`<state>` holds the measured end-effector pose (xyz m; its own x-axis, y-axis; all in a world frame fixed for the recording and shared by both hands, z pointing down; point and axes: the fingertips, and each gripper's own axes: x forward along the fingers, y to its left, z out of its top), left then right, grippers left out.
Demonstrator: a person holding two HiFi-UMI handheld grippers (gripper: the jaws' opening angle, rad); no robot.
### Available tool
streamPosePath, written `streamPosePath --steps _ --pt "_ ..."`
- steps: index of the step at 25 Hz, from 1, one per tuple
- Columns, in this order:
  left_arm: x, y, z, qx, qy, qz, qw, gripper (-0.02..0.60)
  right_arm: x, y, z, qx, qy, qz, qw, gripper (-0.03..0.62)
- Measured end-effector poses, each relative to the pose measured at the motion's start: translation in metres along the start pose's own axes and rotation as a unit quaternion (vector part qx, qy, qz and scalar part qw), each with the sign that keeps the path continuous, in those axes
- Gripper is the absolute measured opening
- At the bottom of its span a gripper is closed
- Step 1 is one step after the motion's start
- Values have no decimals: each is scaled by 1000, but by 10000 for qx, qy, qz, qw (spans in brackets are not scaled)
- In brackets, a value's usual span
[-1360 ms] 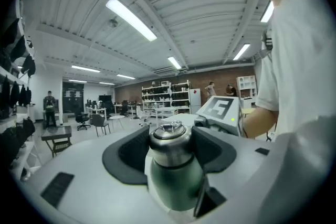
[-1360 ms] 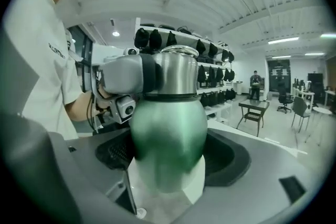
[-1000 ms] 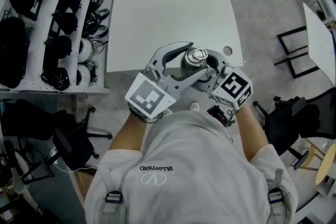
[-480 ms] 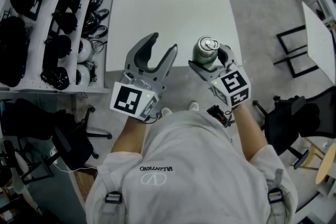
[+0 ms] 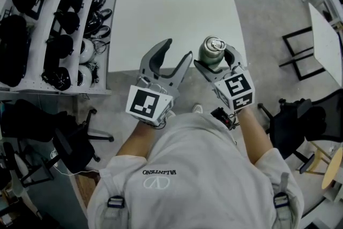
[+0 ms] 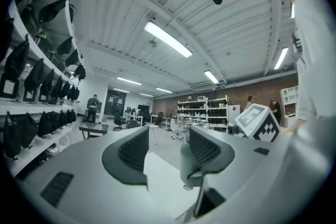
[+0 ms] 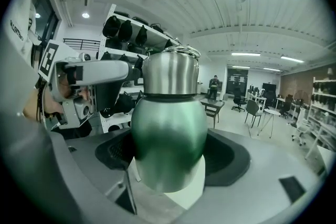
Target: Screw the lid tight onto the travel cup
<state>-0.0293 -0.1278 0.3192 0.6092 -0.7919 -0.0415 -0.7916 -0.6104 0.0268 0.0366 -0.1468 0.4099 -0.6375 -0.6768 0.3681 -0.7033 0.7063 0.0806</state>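
Note:
In the head view my right gripper (image 5: 217,59) is shut on the travel cup (image 5: 213,51), held upright over the near edge of the white table (image 5: 171,13). The cup's green body (image 7: 168,139) fills the space between the right jaws, and its silver lid (image 7: 170,73) sits on top. A short way left of the cup is my left gripper (image 5: 176,51). Its jaws are closing with nothing between them, and only the table top shows through the gap in the left gripper view (image 6: 167,150). From the right gripper view the left gripper (image 7: 94,73) stands beside the lid, apart from it.
White shelves with dark headsets (image 5: 53,19) run along the left of the table. A black chair (image 5: 297,120) stands at the right, and another black chair (image 5: 75,147) at the lower left. Grey floor surrounds the table.
The left gripper has let go of the lid and drawn away to the left, then edged back towards the cup. The right gripper has carried the cup slightly to the right.

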Motion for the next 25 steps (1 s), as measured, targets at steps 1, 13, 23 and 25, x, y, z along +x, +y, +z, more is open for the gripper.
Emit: streamPosePath --steps 1,13,23,25 --pt "5 -10 -1 -5 38 -148 9999 250 1 3 0 -34 25 -18 10000 387" --pt "41 -49 -6 82 545 -696 9961 259 8 25 4 -557 176 -222 9980 387" --pt "12 -80 19 1220 -236 -3016 9453 258 -7 65 26 -607 -658 1623 9827 387" --pt "3 -82 22 987 -226 -3375 9359 258 -14 78 32 -511 -835 2164 9714 385"
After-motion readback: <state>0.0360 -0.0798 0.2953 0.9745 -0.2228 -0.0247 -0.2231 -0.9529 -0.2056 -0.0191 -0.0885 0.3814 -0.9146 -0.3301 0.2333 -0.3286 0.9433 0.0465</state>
